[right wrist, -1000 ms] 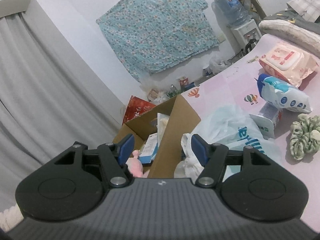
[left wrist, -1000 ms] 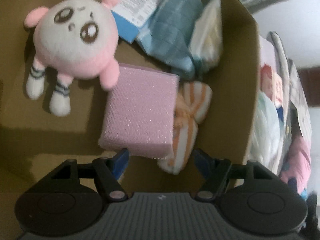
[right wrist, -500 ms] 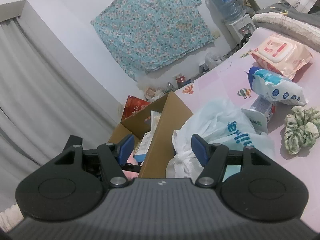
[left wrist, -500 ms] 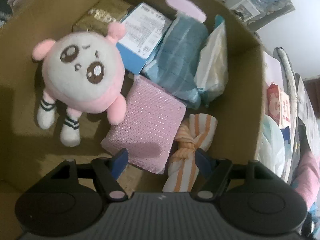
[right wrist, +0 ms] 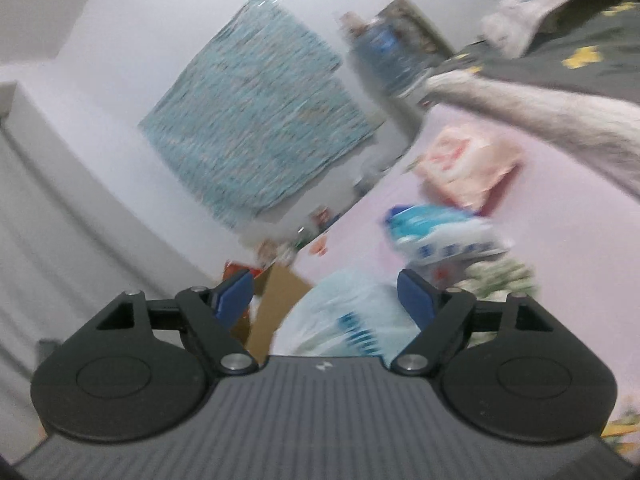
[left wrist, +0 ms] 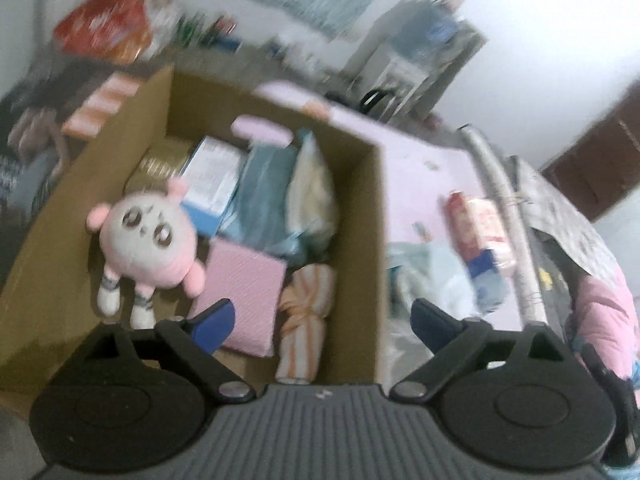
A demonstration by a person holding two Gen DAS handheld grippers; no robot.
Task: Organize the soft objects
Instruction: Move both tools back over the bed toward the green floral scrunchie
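Observation:
A cardboard box (left wrist: 362,240) holds a pink plush toy (left wrist: 148,236), a pink sponge pad (left wrist: 244,296), a striped orange cloth (left wrist: 304,320), a blue towel (left wrist: 268,196) and a pale pouch (left wrist: 312,196). My left gripper (left wrist: 322,320) is open and empty, raised above the box's near edge. My right gripper (right wrist: 326,294) is open and empty above the pink bed, over a pale plastic bag (right wrist: 352,320). A blue wipes pack (right wrist: 444,232), a pink wipes pack (right wrist: 468,164) and a green scrunchie (right wrist: 500,276) lie beyond it.
The box corner (right wrist: 276,300) shows left of the bag. The pink bed sheet (left wrist: 420,176) lies right of the box, with a wipes pack (left wrist: 476,224) and grey bedding (left wrist: 560,216). A water dispenser (right wrist: 384,56) and floor clutter (left wrist: 104,36) are behind.
My left gripper has pulled up and back out of the box, empty, leaving the pink sponge pad inside. My right gripper has swung right and tilted over the bed; both views are blurred.

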